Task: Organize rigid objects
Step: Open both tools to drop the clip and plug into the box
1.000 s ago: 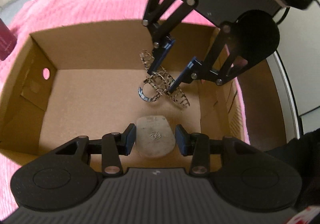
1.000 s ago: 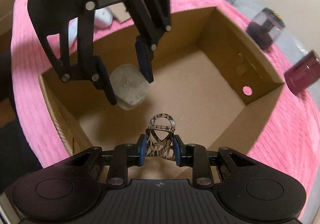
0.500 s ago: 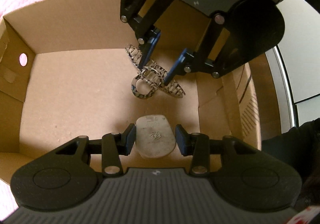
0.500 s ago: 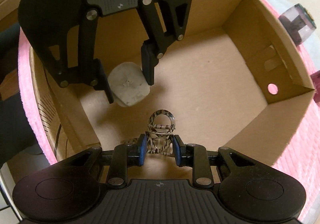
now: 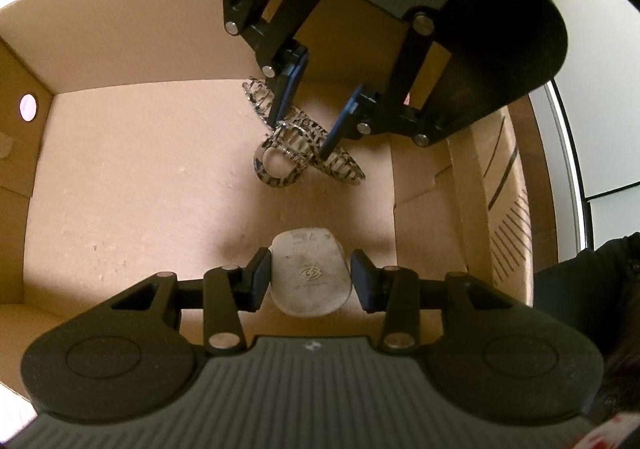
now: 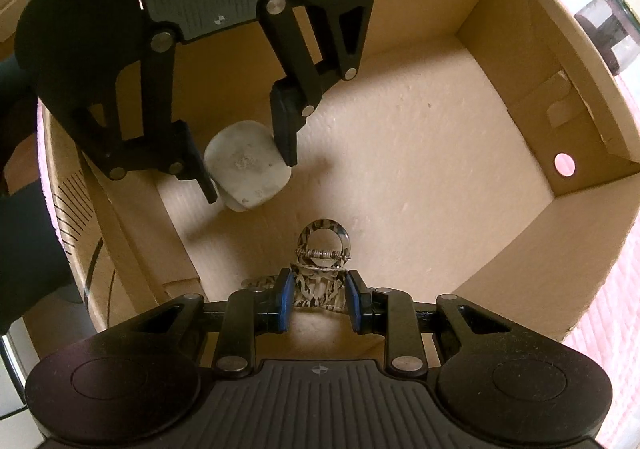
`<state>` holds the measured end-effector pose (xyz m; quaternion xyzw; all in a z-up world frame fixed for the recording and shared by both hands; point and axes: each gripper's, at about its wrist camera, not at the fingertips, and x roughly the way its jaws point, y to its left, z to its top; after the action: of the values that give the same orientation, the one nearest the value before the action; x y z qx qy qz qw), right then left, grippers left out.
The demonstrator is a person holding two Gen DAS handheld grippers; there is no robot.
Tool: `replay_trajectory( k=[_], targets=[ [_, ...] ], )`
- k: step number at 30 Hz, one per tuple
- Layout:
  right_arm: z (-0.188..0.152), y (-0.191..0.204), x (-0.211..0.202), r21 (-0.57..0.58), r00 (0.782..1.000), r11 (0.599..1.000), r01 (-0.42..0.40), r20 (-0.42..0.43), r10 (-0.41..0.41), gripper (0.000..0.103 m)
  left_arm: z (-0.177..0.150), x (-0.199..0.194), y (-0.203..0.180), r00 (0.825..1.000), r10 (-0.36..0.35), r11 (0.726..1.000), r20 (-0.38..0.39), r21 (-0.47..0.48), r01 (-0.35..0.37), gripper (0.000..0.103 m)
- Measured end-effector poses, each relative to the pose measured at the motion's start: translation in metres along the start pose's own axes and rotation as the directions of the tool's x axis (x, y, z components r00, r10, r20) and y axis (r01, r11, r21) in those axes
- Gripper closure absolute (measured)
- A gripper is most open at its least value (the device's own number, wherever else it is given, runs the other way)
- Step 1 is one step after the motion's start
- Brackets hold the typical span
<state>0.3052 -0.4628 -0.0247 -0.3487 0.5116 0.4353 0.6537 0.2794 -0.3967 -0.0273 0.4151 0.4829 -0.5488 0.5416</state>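
- Left gripper [image 5: 310,276]: matte black body with ribbed grey centre panel, two round side discs, silver pivot screws, dark blue pads on its fingers.
- Right gripper [image 6: 319,303]: same black build, brighter blue pads, a small cross mark on the ribbed panel.
- A dark sleeve [image 5: 580,281] shows at the edge.

Both grippers dropped into the cardboard box [image 5: 120,29]: left gripper [image 5: 310,277] with the white oval case [image 5: 308,273], right gripper [image 6: 318,301] with the patterned hair claw [image 6: 320,273], now close above the floor.
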Motion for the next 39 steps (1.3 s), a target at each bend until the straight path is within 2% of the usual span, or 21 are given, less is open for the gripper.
replay_trajectory(
  k=[5,10,18,23,25,28,30,32,34,36,38,39],
  targets=[
    [0.005,-0.001,0.004,0.005,1.0,1.0,-0.006,-0.011,0.007,0.079,0.001,0.002,0.001,1.0,0.006,1.0,-0.008,-0.001,-0.006,0.066],
    [0.01,-0.002,0.001,0.006,1.0,1.0,-0.018,-0.016,0.018,0.079,-0.002,-0.004,0.003,1.0,0.002,1.0,0.018,-0.012,-0.002,0.066],
    [0.017,-0.004,0.0,0.016,1.0,1.0,-0.012,-0.025,0.013,0.078,-0.01,-0.024,0.009,0.996,0.008,0.998,0.092,-0.055,-0.002,0.066],
    [0.02,-0.001,-0.016,0.025,1.0,1.0,0.015,-0.006,-0.015,0.078,-0.015,-0.043,0.004,0.988,0.03,0.997,0.151,-0.072,-0.02,0.066],
    [0.02,0.002,-0.033,0.042,0.999,0.998,0.039,0.025,-0.041,0.078,-0.02,-0.055,0.002,0.981,0.043,0.996,0.189,-0.087,-0.027,0.066],
    [0.011,0.006,-0.064,0.117,0.986,0.99,0.081,0.135,-0.096,0.078,-0.029,-0.082,-0.002,0.959,0.082,0.991,0.271,-0.122,-0.05,0.066],
    [0.005,0.013,-0.092,0.202,0.956,0.973,0.113,0.246,-0.162,0.078,-0.039,-0.103,-0.005,0.935,0.116,0.985,0.336,-0.157,-0.066,0.065],
    [-0.003,0.026,-0.118,0.293,0.907,0.947,0.134,0.348,-0.236,0.078,-0.054,-0.124,-0.011,0.902,0.162,0.975,0.399,-0.205,-0.085,0.065],
    [-0.009,0.044,-0.142,0.375,0.845,0.917,0.14,0.437,-0.308,0.078,-0.069,-0.142,-0.019,0.869,0.21,0.963,0.448,-0.249,-0.104,0.06],
    [-0.013,0.065,-0.164,0.469,0.773,0.875,0.118,0.511,-0.377,0.074,-0.086,-0.161,-0.026,0.833,0.256,0.946,0.49,-0.306,-0.111,0.056],
    [-0.009,0.087,-0.18,0.52,0.72,0.849,0.097,0.552,-0.42,0.061,-0.107,-0.18,-0.035,0.795,0.308,0.924,0.523,-0.364,-0.118,0.052],
    [-0.007,0.101,-0.186,0.54,0.688,0.837,0.093,0.573,-0.446,0.058,-0.116,-0.189,-0.039,0.777,0.331,0.913,0.536,-0.39,-0.119,0.05]
  ],
)
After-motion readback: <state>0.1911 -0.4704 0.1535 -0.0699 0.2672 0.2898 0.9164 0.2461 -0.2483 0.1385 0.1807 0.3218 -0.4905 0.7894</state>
